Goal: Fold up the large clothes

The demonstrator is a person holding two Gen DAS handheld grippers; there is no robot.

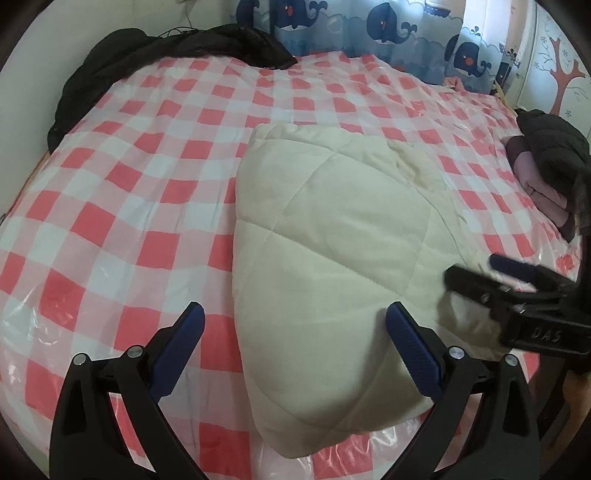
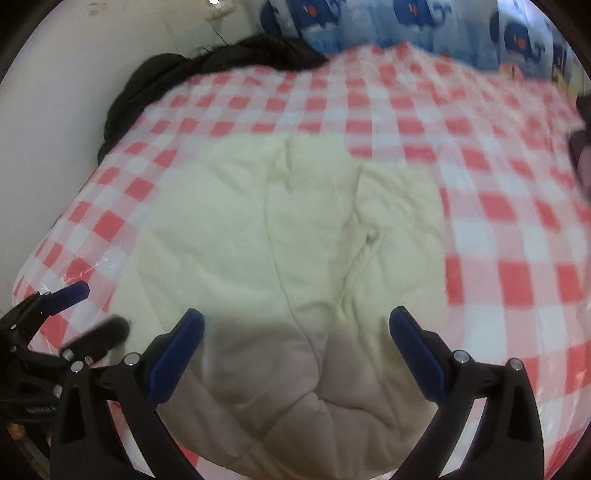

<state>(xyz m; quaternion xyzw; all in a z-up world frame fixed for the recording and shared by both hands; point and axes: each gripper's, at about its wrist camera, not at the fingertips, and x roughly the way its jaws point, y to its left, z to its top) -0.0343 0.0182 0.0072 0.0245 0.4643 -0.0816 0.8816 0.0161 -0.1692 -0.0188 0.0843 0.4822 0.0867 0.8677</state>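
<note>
1. A cream quilted garment (image 1: 332, 236) is seen folded into a thick bundle on the bed (image 1: 129, 206), lying from centre toward 5 o'clock in the left wrist view; it rests on a pink-and-white checked cover w/ a clear plastic sheen.
2. The left tool (image 1: 295, 328) is held w/ jaws wide apart, nothing gripped; its right blue pad sits over the garment's near-left edge, its left pad over the checked cover.
3. The right tool (image 2: 295, 332) is likewise spread apart and empty, poised over the garment's near end; contact can't be told.
4. In the left view the right tool is seen blurred at 3–4 o'clock, by the garment's right edge.
5. A black garment (image 1: 162, 48) is piled at 11 o'clock by the wall.
6. Folded dark and pink clothes (image 1: 543, 166) are stacked at 3 o'clock.
7. A whale-print curtain (image 1: 388, 29) hangs at 12–1 o'clock.
</note>
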